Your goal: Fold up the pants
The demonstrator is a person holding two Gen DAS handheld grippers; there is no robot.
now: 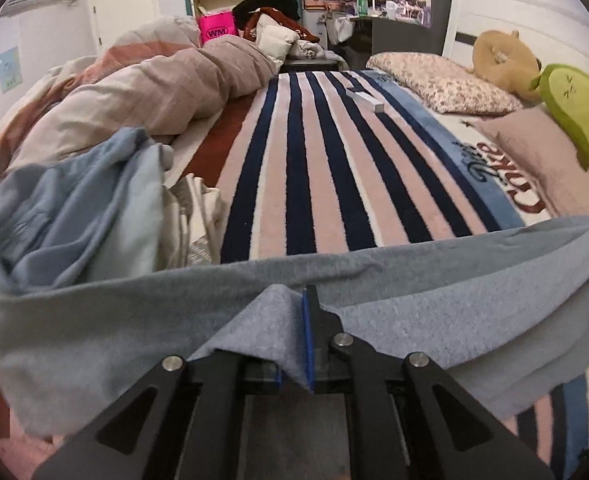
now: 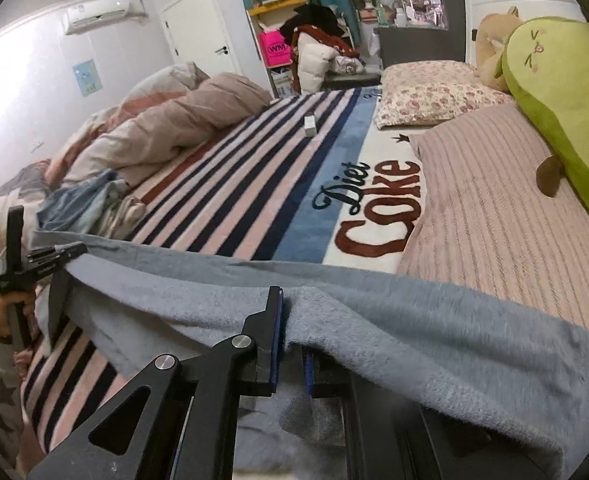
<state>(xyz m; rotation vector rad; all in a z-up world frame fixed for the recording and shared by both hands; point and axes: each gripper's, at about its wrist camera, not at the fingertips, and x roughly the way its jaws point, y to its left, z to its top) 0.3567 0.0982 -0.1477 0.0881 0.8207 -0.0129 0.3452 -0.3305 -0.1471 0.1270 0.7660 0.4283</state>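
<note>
The grey-blue pants (image 1: 134,320) hang stretched in a band across the bottom of both views (image 2: 414,320), lifted above the striped blanket. My left gripper (image 1: 298,304) is shut on a pinched fold of the pants' top edge. My right gripper (image 2: 290,316) is shut on the pants' top edge as well, and cloth drapes over its right finger. The left gripper also shows in the right wrist view (image 2: 66,256) at the far left, held by a hand and clamping the pants' end.
The striped "Diet Coke" blanket (image 1: 314,160) covers the bed. A rumpled duvet (image 1: 154,92) and a pile of light blue clothes (image 1: 86,208) lie at the left. Pillows (image 2: 434,88), an avocado plush (image 2: 554,88) and a small white box (image 2: 309,125) lie further back.
</note>
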